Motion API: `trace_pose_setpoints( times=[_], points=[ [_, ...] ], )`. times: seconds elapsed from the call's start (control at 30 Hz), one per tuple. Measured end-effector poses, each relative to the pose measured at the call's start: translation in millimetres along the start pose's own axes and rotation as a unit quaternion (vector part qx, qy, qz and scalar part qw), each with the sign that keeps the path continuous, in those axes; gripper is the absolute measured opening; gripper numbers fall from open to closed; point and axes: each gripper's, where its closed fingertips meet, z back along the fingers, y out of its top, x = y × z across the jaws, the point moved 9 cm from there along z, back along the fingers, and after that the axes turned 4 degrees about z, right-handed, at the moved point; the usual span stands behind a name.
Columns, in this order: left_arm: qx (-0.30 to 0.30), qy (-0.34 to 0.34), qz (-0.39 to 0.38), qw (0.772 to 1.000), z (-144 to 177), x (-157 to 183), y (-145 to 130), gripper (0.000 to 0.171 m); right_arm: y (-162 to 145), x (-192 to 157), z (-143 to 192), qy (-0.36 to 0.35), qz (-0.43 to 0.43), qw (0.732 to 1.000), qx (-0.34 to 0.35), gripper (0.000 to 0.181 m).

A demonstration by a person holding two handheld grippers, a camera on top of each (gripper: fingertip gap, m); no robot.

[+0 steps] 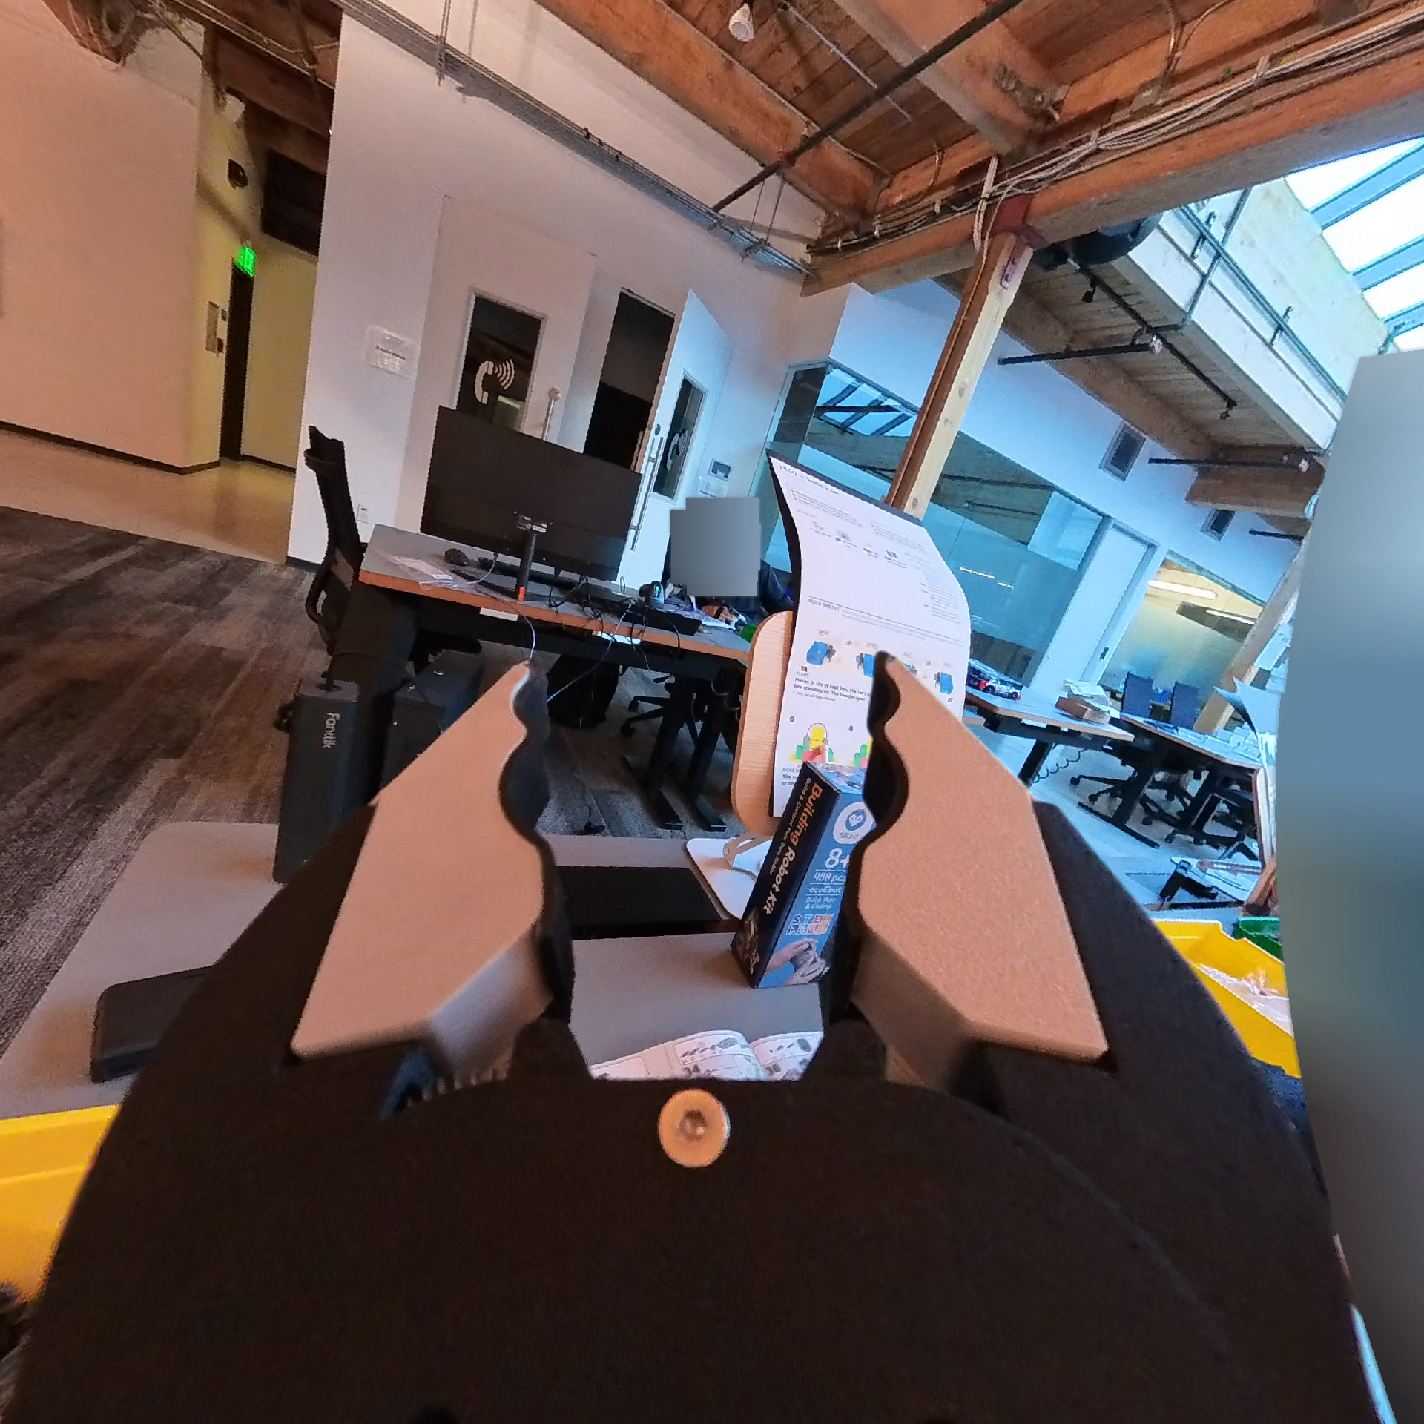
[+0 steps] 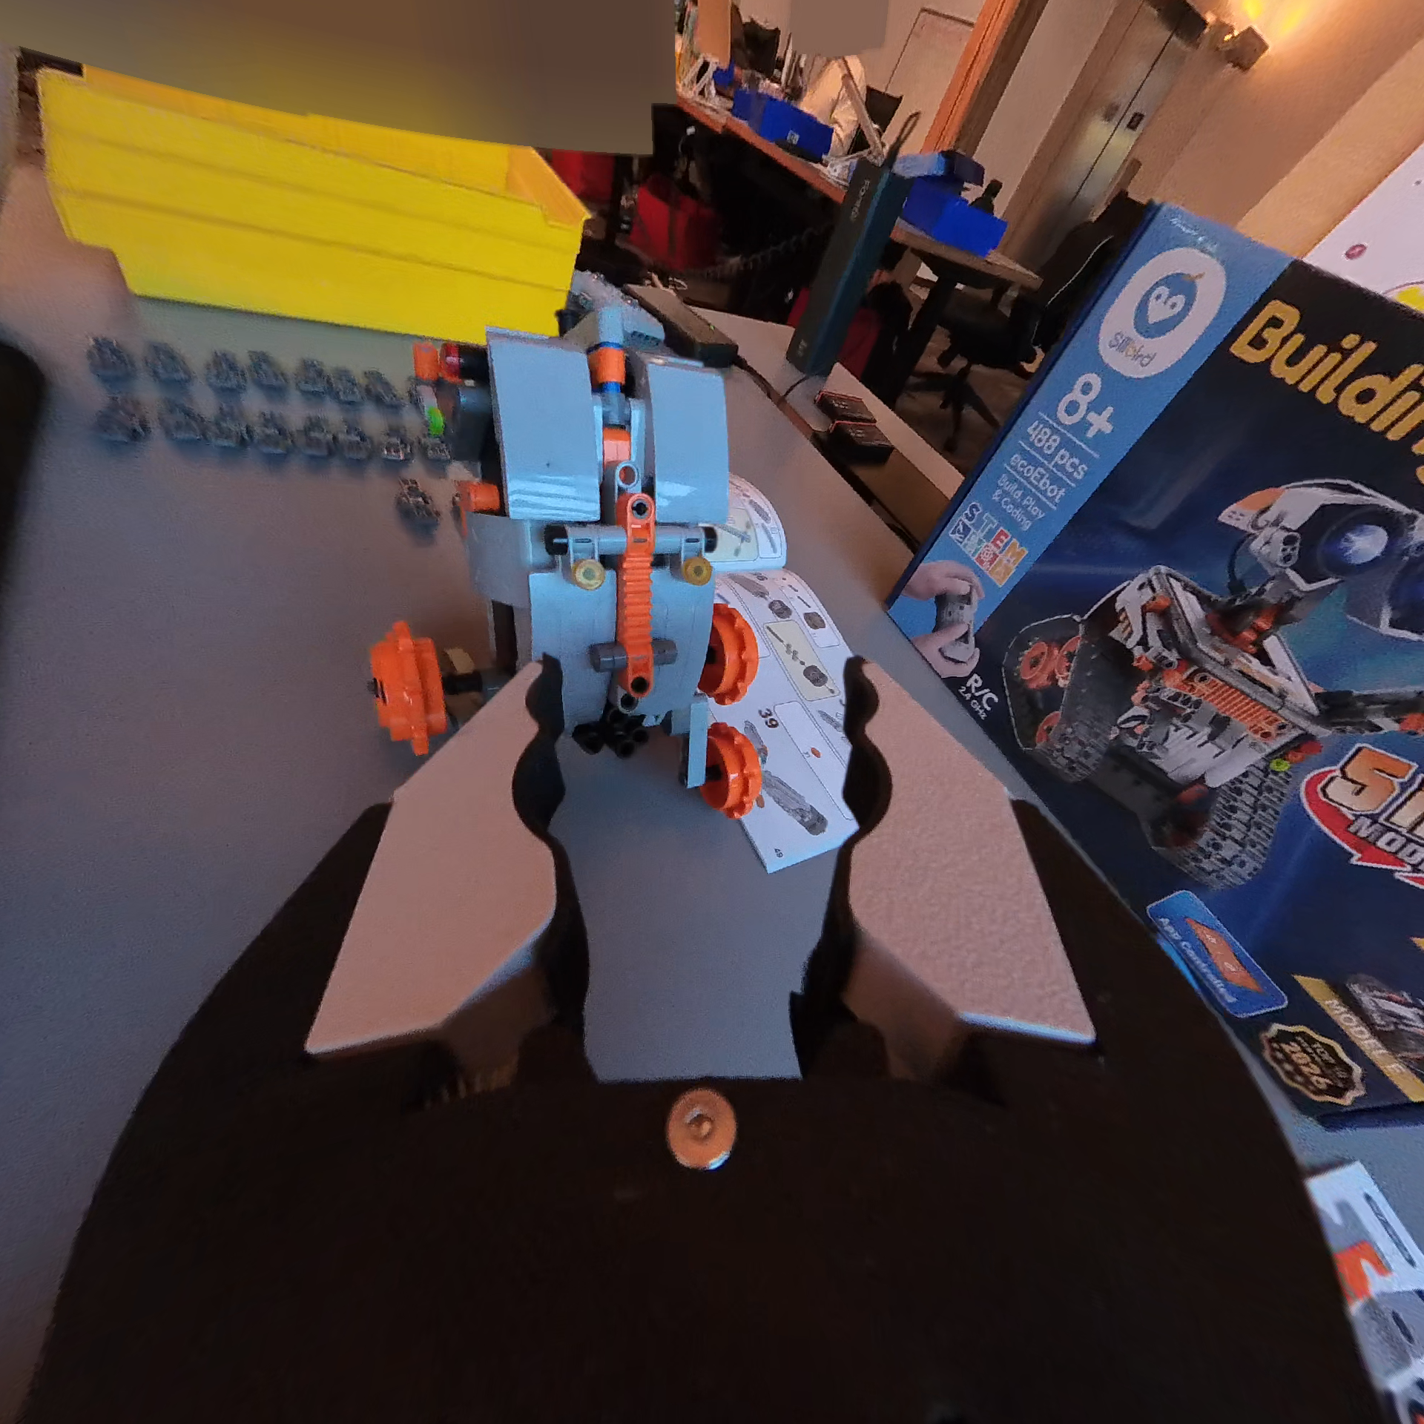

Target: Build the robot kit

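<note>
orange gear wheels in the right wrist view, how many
3: one gear wheel left of the grey model, two on its right, upper and lower. Others may be hidden.

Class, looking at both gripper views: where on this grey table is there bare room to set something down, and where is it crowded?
Bare: the table between the right gripper and the track-link rows. Crowded: around the grey-and-orange model, instruction booklet and kit box.

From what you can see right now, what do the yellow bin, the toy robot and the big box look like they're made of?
The yellow bin looks like moulded plastic: one even colour, ridged walls, dull sheen. The toy robot looks like snap-together plastic bricks, glossy grey panels with orange gears and pins. The big box seems to be printed cardboard, with sharp folded edges and a slightly shiny coating.
</note>
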Motion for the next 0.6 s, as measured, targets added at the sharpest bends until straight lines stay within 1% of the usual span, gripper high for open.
trace_pose_setpoints(
  times=[0.07,0.2,0.27,0.43,0.6],
  points=[
    [-0.002,0.001,-0.003,1.0,-0.6,0.0,-0.6,0.082,-2.1,1.3,0.3,-0.01,0.013,1.0,-0.007,0.072],
    [-0.012,-0.007,0.001,1.0,-4.2,0.7,-3.7,0.082,-13.5,1.6,-4.4,-0.029,0.054,0.996,-0.067,0.065],
    [-0.014,-0.013,0.006,1.0,-6.1,1.2,-5.3,0.082,-16.9,-1.8,-8.0,-0.015,0.057,0.994,-0.088,0.062],
    [-0.023,-0.021,0.009,0.999,-9.8,1.0,-8.2,0.081,-20.4,-6.0,-12.7,-0.006,0.068,0.992,-0.107,0.057],
    [-0.022,-0.026,0.016,0.999,-10.4,-1.2,-8.1,0.079,-25.8,-4.1,-13.2,-0.014,0.082,0.989,-0.123,0.053]
  ],
)
